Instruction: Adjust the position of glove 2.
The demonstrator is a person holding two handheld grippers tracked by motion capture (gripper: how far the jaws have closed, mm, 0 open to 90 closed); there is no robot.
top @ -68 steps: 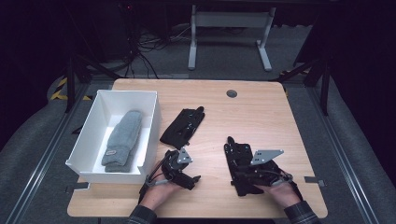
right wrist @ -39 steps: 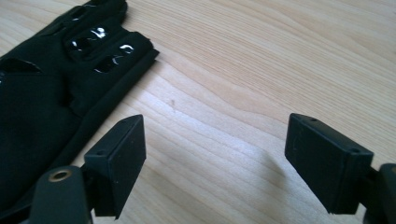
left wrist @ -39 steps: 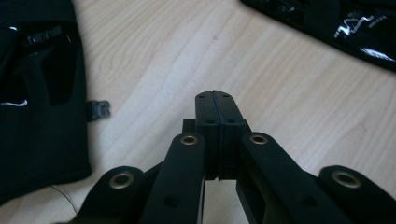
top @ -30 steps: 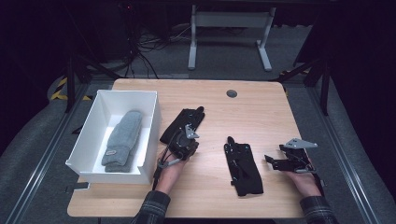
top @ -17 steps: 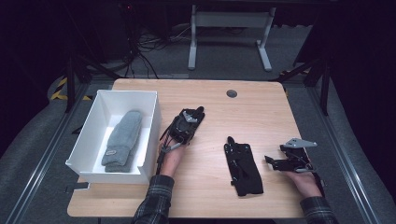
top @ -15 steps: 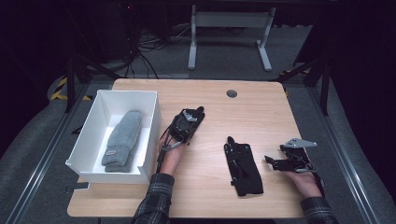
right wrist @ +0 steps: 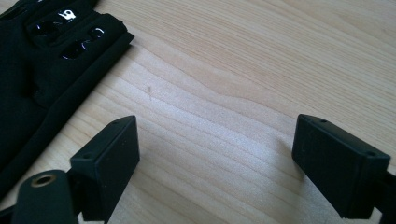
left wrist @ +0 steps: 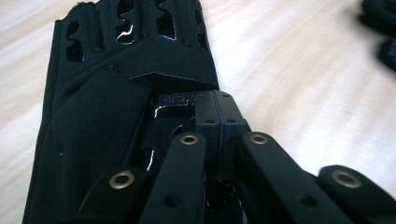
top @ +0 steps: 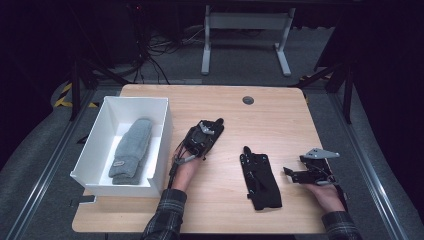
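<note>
Left tongs [top: 204,134] sat clenched right on top of the upper black glove [left wrist: 116,93] near the white box [top: 162,145], long axis running away toward the bench's [top: 280,120] far edge. Right tongs [top: 292,174] were released, empty, just beside the second glove [top: 260,180], which lay lengthwise too.

1. Just above your closed left jaws, the black glove [left wrist: 116,107] carries glossy raised lettering, half hidden by the jaw tips; you can't read it.
2. No other text is legible.
</note>
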